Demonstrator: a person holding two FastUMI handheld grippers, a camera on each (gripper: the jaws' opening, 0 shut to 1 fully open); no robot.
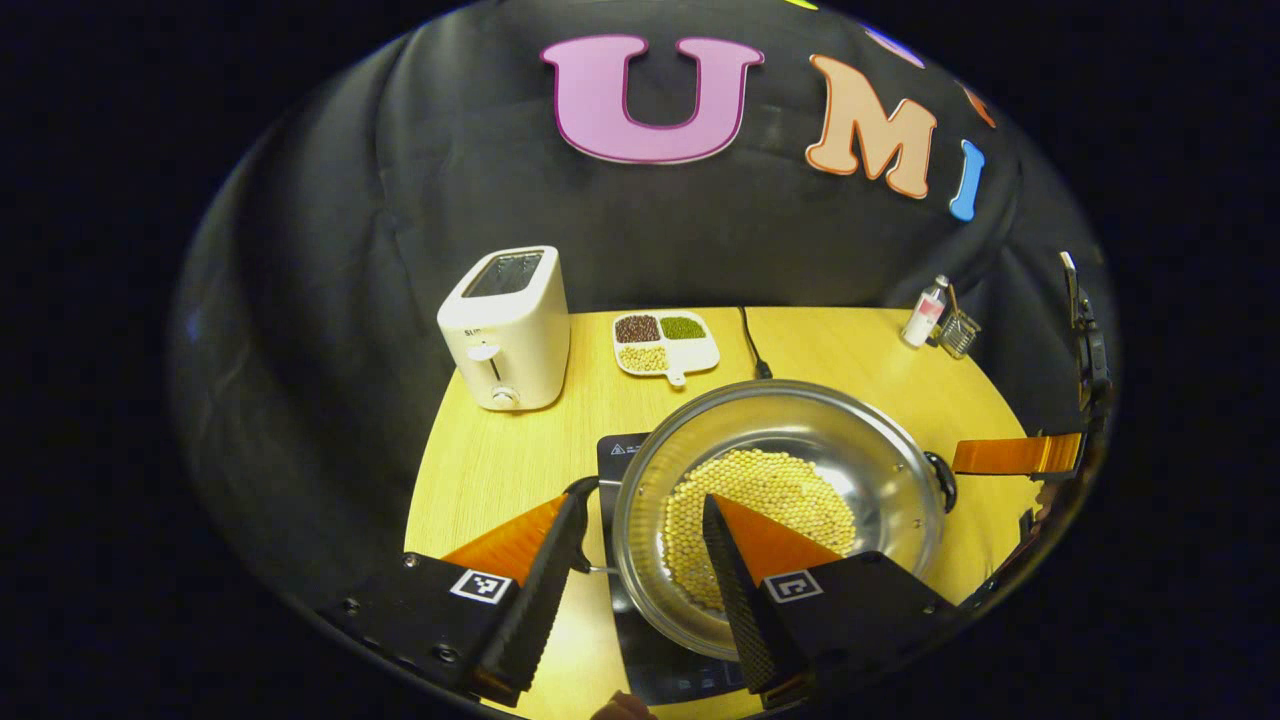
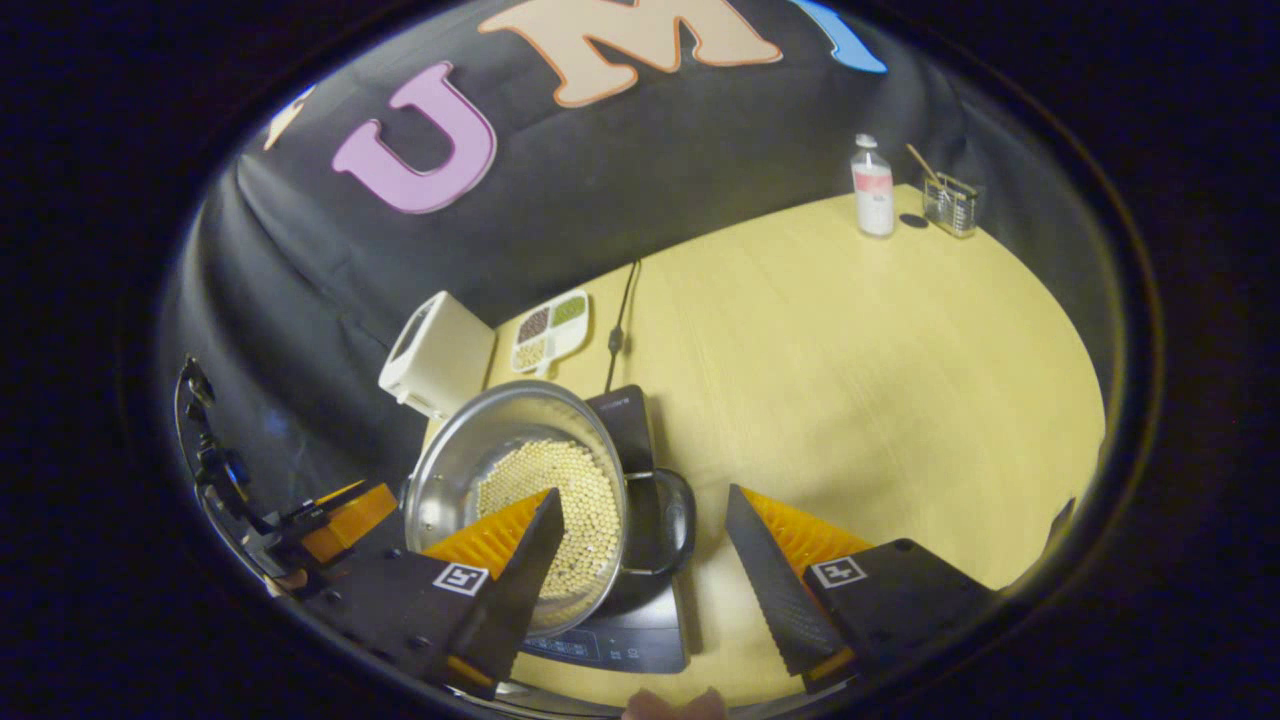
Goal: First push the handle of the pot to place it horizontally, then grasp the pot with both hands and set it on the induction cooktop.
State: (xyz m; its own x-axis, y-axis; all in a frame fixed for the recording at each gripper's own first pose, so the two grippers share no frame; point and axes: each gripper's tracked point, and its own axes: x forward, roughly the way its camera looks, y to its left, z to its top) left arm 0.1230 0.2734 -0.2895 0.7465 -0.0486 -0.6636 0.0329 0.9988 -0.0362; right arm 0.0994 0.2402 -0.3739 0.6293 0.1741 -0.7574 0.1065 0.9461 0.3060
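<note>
Shiny steel pot [image 1: 790,500] of pale beans sits on the black induction cooktop [image 1: 640,640], mid-desk [image 1: 480,470]. Left hand-held gripper [image 1: 640,540] gapes, released, straddling its rim; right hand-held gripper [image 2: 640,540] likewise spread around the side handle [image 2: 665,530]. Behind: glossy white toaster [image 1: 505,330], divided dish [image 1: 665,342], bottle [image 2: 873,188].

— What do the left gripper [image 1: 640,545] blocks look like?
— Black housings, small screws, a square black-and-white marker on each; fingers [image 1: 540,580] ribbed on the inner faces.
— And the right gripper [image 2: 640,560]?
— Same build; a cable may trail behind, hard to tell.
</note>
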